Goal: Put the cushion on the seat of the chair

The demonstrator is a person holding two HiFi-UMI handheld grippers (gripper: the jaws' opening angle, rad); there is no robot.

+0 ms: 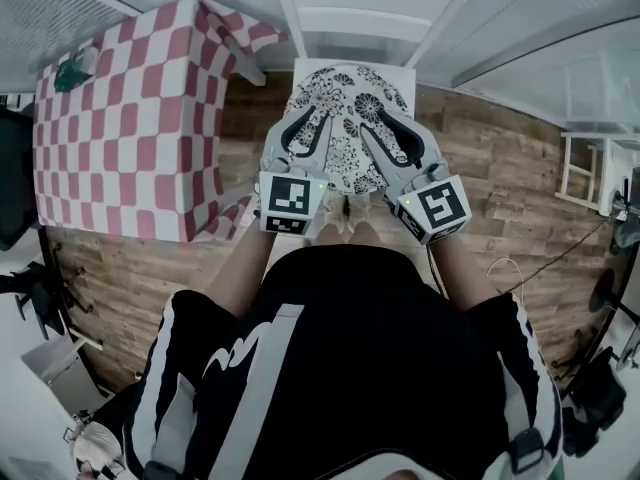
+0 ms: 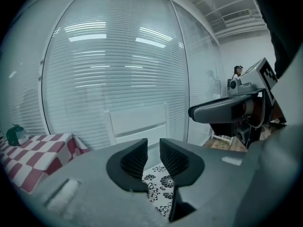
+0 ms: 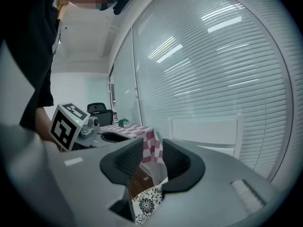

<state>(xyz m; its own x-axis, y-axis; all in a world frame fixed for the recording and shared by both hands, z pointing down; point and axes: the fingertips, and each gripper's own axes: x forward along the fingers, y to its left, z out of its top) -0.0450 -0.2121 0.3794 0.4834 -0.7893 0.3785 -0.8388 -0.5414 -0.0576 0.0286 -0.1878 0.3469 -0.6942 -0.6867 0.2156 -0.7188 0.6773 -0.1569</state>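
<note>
A white cushion [image 1: 345, 108] with a black flower print lies flat on the seat of the white chair [image 1: 365, 18], straight ahead of me. Both grippers hover side by side above the cushion's near half. The left gripper [image 1: 312, 120] has its jaws close together with a narrow gap and nothing between the pads. The right gripper [image 1: 378, 120] stands the same way. In the left gripper view the left gripper [image 2: 153, 148] shows the cushion [image 2: 158, 181] below it and the chair's backrest [image 2: 137, 119] beyond. In the right gripper view the right gripper [image 3: 152, 148] has the cushion [image 3: 149, 202] beneath it.
A table with a red-and-white checked cloth [image 1: 120, 118] stands to the chair's left and carries a small green object [image 1: 75, 68]. A white rack [image 1: 585, 168] stands at the right on the wood floor. Window blinds [image 2: 118, 56] run behind the chair.
</note>
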